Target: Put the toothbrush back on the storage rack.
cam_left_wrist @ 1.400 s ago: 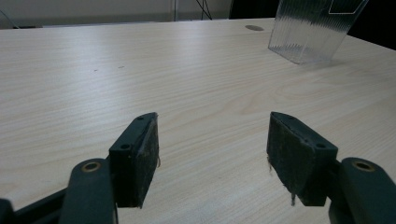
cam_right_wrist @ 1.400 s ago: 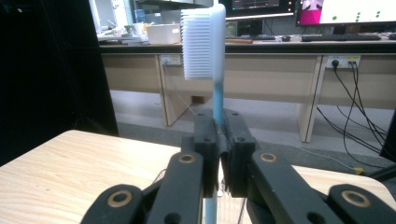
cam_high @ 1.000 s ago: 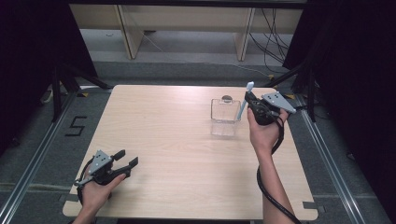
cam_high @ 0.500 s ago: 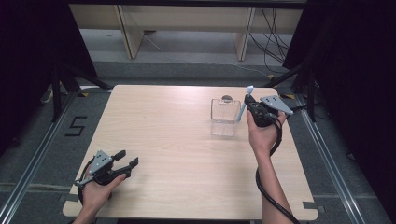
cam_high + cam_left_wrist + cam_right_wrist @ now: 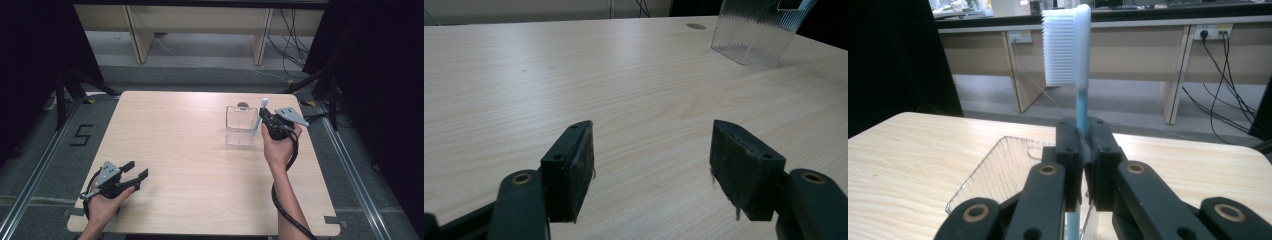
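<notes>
A toothbrush [image 5: 1074, 50] with a white head and pale blue handle stands upright, clamped in my right gripper [image 5: 1082, 137], its bristles facing left in the right gripper view. From the high view my right gripper [image 5: 265, 119] holds the toothbrush [image 5: 261, 111] at the right rim of a clear ribbed plastic cup [image 5: 239, 125] on the table's far right. The cup's rim [image 5: 998, 170] lies just below and left of the jaws. My left gripper [image 5: 136, 170] rests at the near left of the table, jaws wide apart, nothing between its pads [image 5: 576, 167]. The cup [image 5: 756, 30] shows far off in that view.
The light wooden table [image 5: 190, 165] has a small round grommet [image 5: 243, 105] behind the cup. Beyond the far edge stand wooden desk legs [image 5: 135, 35] and loose cables [image 5: 295, 45] on the floor. Dark curtains flank both sides.
My right gripper has sunk a little with the toothbrush, bringing its lower end down by the cup. The left gripper has stayed where it was.
</notes>
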Action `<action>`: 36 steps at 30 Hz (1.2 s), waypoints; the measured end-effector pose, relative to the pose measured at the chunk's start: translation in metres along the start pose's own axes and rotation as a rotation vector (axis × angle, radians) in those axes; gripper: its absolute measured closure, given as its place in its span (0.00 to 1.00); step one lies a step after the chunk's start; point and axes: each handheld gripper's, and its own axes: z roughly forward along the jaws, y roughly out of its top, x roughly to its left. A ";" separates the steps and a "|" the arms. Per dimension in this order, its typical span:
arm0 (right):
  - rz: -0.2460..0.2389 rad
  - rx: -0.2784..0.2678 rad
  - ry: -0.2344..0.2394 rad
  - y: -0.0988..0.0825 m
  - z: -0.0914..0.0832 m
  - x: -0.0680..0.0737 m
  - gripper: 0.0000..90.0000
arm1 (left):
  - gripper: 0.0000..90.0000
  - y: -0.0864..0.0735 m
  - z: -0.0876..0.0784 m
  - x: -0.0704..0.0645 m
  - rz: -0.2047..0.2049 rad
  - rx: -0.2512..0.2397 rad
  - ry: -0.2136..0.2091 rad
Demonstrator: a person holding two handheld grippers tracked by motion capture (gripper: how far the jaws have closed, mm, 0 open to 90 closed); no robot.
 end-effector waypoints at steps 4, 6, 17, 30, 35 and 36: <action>-0.002 0.001 -0.009 -0.005 0.002 -0.001 0.96 | 0.38 0.000 -0.001 -0.001 -0.006 0.012 0.010; 0.008 0.008 -0.008 -0.008 0.003 0.000 0.96 | 0.38 0.000 -0.001 0.000 -0.005 0.013 0.010; 0.004 0.026 -0.016 -0.020 0.008 0.000 0.96 | 0.38 0.000 -0.001 0.000 -0.006 0.009 0.010; 0.008 0.042 -0.021 -0.032 0.010 0.002 0.96 | 0.38 -0.001 -0.001 0.000 -0.015 0.012 0.011; -0.001 0.047 -0.018 -0.034 0.011 0.002 0.96 | 0.37 -0.001 -0.001 0.000 -0.015 0.013 0.013; 0.015 0.046 -0.019 -0.034 0.010 0.003 0.96 | 0.37 -0.001 -0.001 0.000 -0.015 0.013 0.013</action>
